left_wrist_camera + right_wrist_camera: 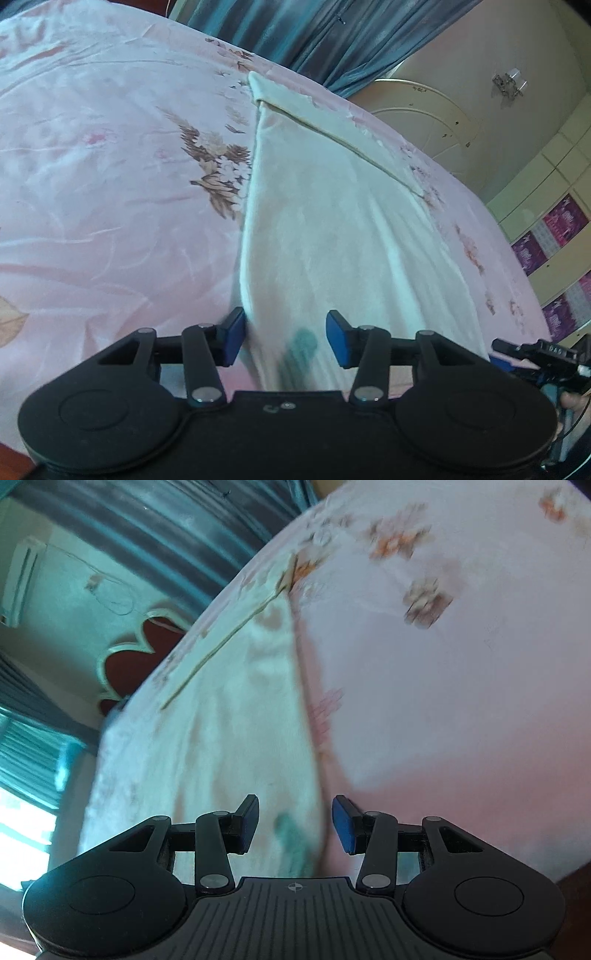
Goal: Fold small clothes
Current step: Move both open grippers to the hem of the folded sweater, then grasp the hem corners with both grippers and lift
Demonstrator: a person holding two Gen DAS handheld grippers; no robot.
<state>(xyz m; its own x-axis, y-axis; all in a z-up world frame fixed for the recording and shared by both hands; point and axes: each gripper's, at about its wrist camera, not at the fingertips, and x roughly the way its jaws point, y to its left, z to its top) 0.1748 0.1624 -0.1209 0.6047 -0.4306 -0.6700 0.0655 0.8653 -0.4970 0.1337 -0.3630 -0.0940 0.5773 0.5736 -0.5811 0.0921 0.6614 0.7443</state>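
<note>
Both grippers, left (284,339) & right (295,823), stand part spread, pads (233,338) not pinching. Cloth (332,229) lies on bed (110,166), its near edge between each pair of jaws, stretching fwd. Risk: closing on one layer only or snagging the sheet under it, so fold drags crooked.

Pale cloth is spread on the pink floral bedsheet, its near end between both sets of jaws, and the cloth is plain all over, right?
Not plain: the cloth has a green patch at its near end, seen in both wrist views. The rest holds: it lies on the bedsheet.
</note>
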